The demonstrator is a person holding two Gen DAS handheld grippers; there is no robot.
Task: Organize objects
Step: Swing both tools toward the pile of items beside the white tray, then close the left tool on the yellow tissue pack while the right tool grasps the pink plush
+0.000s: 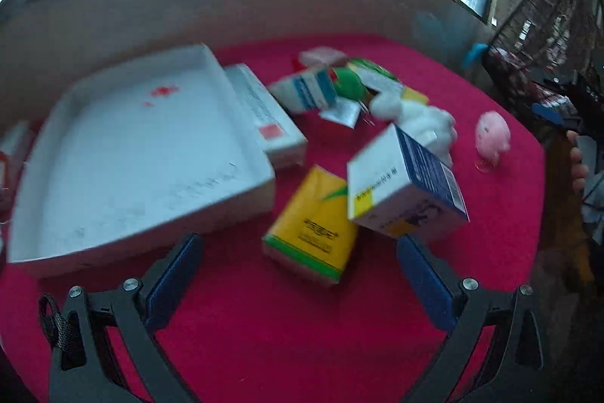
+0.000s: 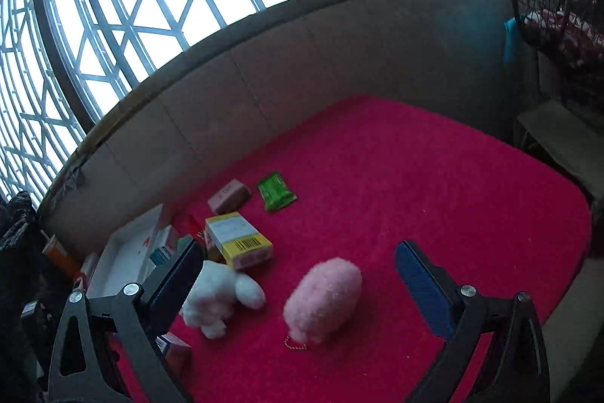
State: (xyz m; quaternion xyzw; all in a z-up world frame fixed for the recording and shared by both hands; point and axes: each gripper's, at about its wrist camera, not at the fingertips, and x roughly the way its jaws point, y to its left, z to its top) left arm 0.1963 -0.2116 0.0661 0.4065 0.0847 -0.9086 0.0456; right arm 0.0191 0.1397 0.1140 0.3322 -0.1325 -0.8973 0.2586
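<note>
The yellow box lying just ahead of the left claw, between its spread blue pads, is looking like a light, stiff carton that should take a firm squeeze across its two long sides without crushing, though its glossy faces may be a little slippery; it is showing a yellow top with a green leaf mark and a green band at its near end. Leaning on its right edge, a white and blue box is sitting tilted, likely just as light, and may be tipping if the yellow one is being pulled out from under it. To the left of this claw the white tray is standing open and nearly bare, with a flat white carton touching its far wall. Farther ahead more small boxes are crowding a white plush. In the right wrist view the right claw is hovering wide open and holding nothing, with the pink plush lying between its pads; it is looking soft, fluffy and very light, best pinched across its round middle, its small chain trailing toward the claw on the red tabletop
</note>
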